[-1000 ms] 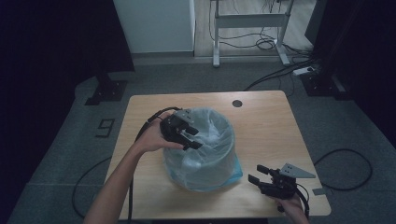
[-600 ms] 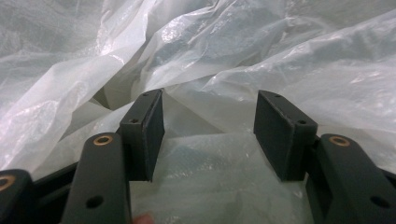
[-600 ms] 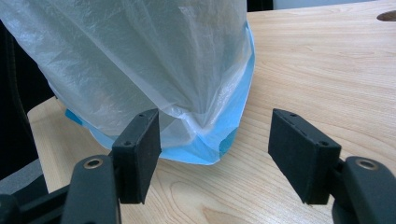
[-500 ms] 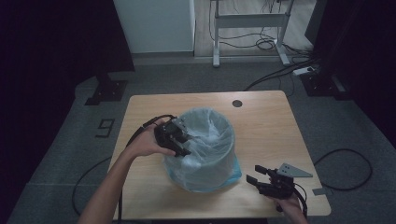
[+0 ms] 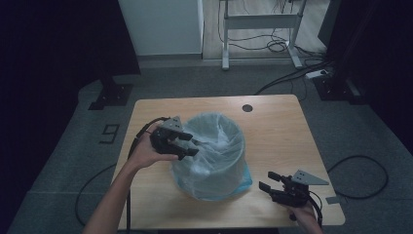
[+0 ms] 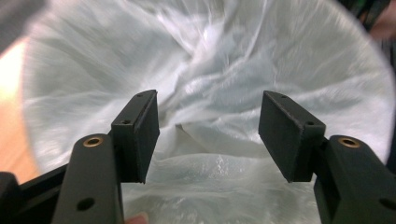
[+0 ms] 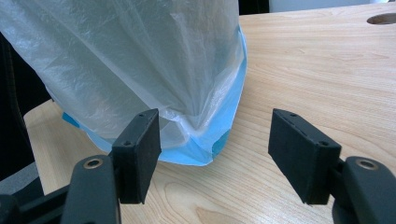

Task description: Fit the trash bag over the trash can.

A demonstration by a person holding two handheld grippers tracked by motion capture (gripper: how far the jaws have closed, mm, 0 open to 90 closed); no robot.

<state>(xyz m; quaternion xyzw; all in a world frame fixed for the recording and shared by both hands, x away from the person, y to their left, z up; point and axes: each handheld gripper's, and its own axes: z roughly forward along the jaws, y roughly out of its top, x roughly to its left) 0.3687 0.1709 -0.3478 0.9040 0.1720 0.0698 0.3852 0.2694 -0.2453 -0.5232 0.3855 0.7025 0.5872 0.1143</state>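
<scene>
My left tongs (image 5: 191,144) slid back to the bag's (image 5: 214,156) rim, just opening, empty; right tongs (image 5: 267,181) apart, beside it. One bag.

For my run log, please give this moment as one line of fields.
left gripper: open, fingers at rim of translucent plastic bag lining the blue bin, jaws just opening | right gripper: open, near bin base | wooden table

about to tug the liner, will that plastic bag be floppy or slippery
Probably floppy: the plastic bag is thin, see-through and creased all over. Likely light, and its glossy film may slip between gripper pads. Its loose blue hem bunches on the table.
</scene>
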